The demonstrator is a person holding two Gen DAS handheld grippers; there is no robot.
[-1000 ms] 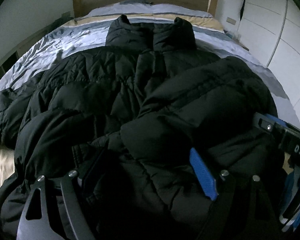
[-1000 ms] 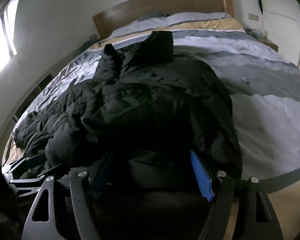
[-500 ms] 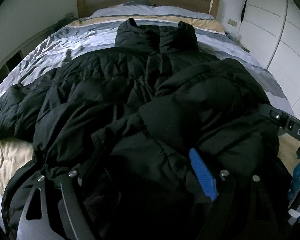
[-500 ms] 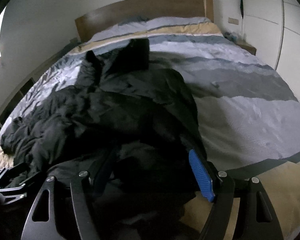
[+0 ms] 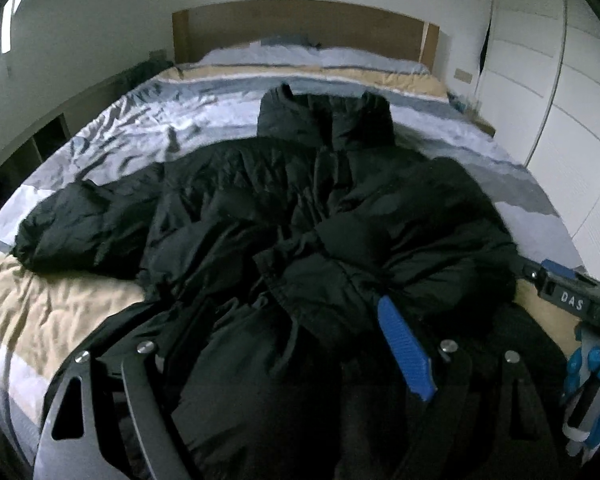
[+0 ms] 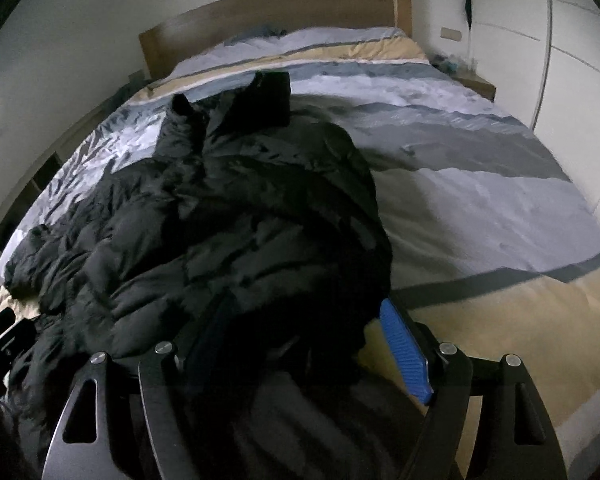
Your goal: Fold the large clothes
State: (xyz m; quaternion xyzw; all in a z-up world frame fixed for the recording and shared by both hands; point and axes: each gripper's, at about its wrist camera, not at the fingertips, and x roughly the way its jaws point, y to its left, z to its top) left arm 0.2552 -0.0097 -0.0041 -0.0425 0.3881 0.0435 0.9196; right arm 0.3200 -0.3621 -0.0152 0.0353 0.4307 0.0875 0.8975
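Note:
A black puffer jacket (image 5: 284, 208) lies on the bed, collar toward the headboard, one sleeve (image 5: 80, 232) spread out to the left; it also shows in the right wrist view (image 6: 228, 220). The right side is bunched over the body. My left gripper (image 5: 300, 336) stands wide open over the jacket's hem, with fabric between its blue-padded fingers (image 5: 404, 356). My right gripper (image 6: 300, 336) is also open around the hem's right edge, one blue pad (image 6: 402, 354) showing. The right gripper's body (image 5: 568, 300) appears at the right of the left wrist view.
The bed (image 6: 480, 208) has a striped grey, white and tan cover and a wooden headboard (image 5: 300, 24). White wardrobe doors (image 5: 548, 92) stand along the right. A low shelf (image 5: 40, 140) runs along the left wall. A nightstand (image 6: 472, 80) sits at the far right.
Both grippers have drawn back toward the foot of the bed and risen; the jacket looks farther off and more of the left sleeve and bed cover shows. The jaws stay open.

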